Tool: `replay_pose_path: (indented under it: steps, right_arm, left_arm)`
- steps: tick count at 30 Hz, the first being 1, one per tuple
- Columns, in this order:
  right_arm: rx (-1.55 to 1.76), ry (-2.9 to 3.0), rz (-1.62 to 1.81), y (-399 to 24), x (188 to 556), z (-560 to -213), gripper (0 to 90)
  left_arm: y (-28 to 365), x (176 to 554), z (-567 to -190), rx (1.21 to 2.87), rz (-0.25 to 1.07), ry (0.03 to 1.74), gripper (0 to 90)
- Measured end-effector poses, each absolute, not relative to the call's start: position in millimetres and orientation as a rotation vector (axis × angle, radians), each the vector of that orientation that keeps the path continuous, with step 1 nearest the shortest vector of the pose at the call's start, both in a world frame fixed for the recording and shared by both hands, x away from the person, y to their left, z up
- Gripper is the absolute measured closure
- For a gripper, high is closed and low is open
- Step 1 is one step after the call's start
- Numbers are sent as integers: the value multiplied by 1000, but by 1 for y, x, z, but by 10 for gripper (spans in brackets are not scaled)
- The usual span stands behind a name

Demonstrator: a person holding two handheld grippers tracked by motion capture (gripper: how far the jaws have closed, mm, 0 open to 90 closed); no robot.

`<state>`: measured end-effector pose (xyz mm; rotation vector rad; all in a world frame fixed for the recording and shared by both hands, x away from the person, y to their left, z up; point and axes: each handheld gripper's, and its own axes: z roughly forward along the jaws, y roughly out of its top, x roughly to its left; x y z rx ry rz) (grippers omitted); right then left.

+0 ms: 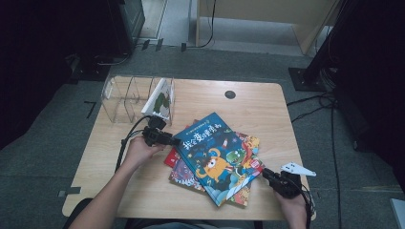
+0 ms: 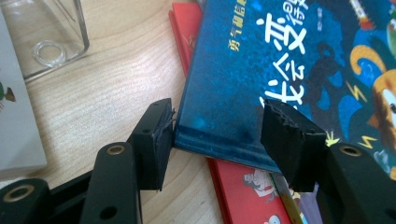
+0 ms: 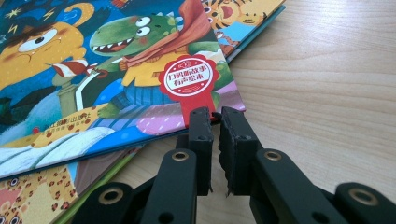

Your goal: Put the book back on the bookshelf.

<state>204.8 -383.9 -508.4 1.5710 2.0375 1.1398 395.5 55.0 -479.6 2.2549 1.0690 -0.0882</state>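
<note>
Landmark: blue book (image 1: pixel 216 155), top of stack, desk (image 1: pixel 267 109) centre. My left gripper (image 2: pixel 215 135) at its left corner, fingers (image 2: pixel 156 140) apart, corner between them. My right gripper (image 3: pixel 215 142) at its right corner, fingers pinched onto cover edge.

Surface: a light wooden table with rounded corners (image 1: pixel 267 102) is filling the middle of the high view and standing on grey floor.
Table detail: a small round dark cap (image 1: pixel 230 94) is sitting in the tabletop near its far edge, upper centre.
Upper left: a clear plastic divided book rack (image 1: pixel 125 98) is resting on the table, with a white picture book (image 1: pixel 159 100) leaning in its right-hand slot.
Centre: a fanned pile of children's books is lying flat on the wood; a red-covered book (image 1: pixel 172 157) is showing at the pile's left, and a leopard-patterned book (image 1: pixel 241 194) is showing at its lower right.
</note>
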Motion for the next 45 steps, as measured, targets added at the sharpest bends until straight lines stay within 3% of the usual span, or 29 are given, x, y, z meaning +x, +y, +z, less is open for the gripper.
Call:
replay_pose_path:
  steps: [19, 45]
  right_arm:
    - [1644, 2008, 1170, -389, 232, -508, 900]
    - [1624, 2030, 1170, -378, 274, -508, 900]
  left_arm:
    - [67, 362, -478, 2239, -132, 1099, 473]
    - [76, 319, -471, 2210, -123, 1120, 448]
